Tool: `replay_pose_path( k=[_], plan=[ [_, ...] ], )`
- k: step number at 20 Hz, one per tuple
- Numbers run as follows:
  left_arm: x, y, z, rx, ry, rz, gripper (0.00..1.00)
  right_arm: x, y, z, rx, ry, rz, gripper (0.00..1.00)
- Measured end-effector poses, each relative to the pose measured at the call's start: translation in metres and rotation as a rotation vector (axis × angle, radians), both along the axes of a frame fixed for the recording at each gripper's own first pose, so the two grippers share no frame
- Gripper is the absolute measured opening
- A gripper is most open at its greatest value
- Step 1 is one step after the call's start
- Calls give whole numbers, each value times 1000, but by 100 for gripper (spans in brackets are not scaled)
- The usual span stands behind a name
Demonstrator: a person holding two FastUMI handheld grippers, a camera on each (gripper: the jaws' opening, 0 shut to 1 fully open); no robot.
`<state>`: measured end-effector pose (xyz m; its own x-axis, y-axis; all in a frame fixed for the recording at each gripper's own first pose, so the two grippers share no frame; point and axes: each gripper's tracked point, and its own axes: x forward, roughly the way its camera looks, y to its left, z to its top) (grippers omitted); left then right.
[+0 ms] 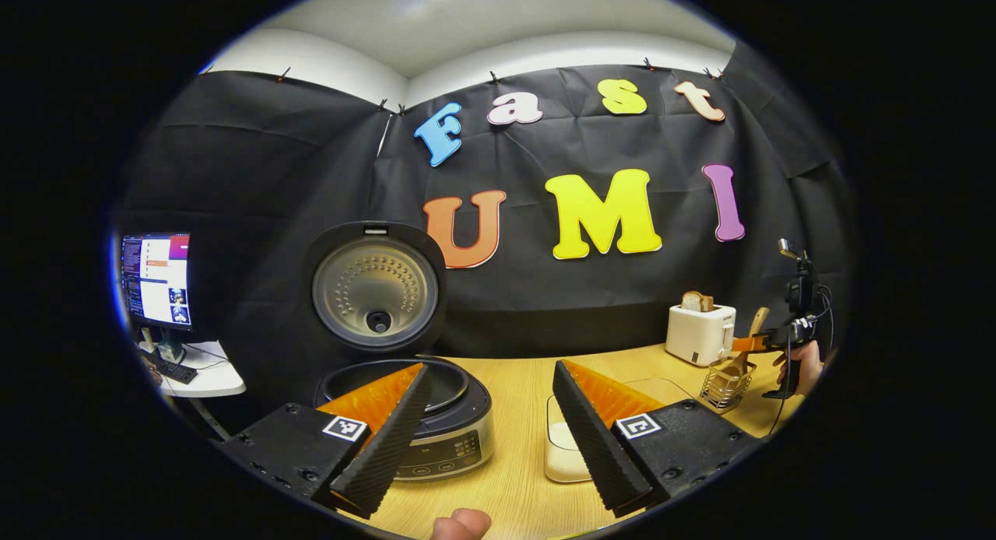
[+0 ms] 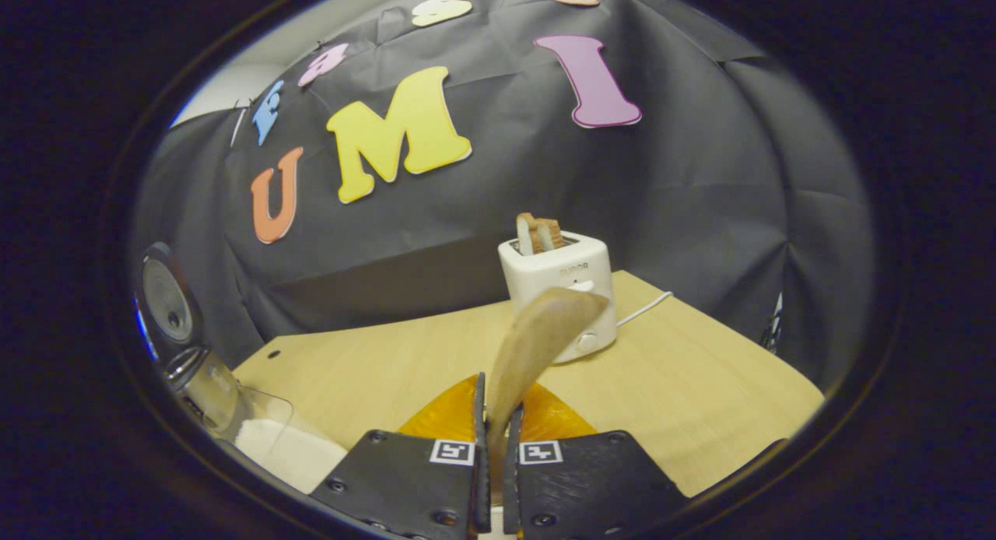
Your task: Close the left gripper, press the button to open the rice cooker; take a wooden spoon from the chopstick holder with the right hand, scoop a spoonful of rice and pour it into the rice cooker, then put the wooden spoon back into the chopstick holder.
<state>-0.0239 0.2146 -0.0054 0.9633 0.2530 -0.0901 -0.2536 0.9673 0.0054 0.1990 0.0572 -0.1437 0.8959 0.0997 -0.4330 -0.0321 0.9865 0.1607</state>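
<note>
- The right gripper [image 2: 492, 447] is clamping its jaws on the pale wooden spoon [image 2: 545, 330], bowl pointing ahead.
- The left gripper [image 1: 486, 439], jaws apart, is hovering near the open black-and-silver rice cooker [image 1: 436, 415].
- Best next: be tilting the bowl level before dipping into the clear container of white rice [image 2: 288, 447].

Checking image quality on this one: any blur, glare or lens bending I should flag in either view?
Left gripper view: sharp overall, the table edge bows with fisheye bending, soft sheen on the rice cooker lid's inner plate. Right gripper view: dimmer, the wooden spoon close to the lens looks soft, while the toaster behind it is crisper.
</note>
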Motion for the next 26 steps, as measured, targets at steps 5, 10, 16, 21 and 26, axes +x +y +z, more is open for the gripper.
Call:
replay_pose_path(
  k=[5,10,16,21,26],
  plan=[
    [-3,0,4,-1,-6,-8,100,-1,5,17,-54,-62,6,0],
    [-5,5,7,-19,-16,-5,100,-5,8,49,-62,-113,-9,0],
    [-11,18,11,-21,-30,3,100,-18,32,111,-83,-225,-12,0],
    [-13,19,13,-10,-27,-10,100,-36,113,141,-54,-262,105,2],
    [-15,22,12,-10,-25,-11,100,-48,203,123,-67,-216,260,0]
  ],
)
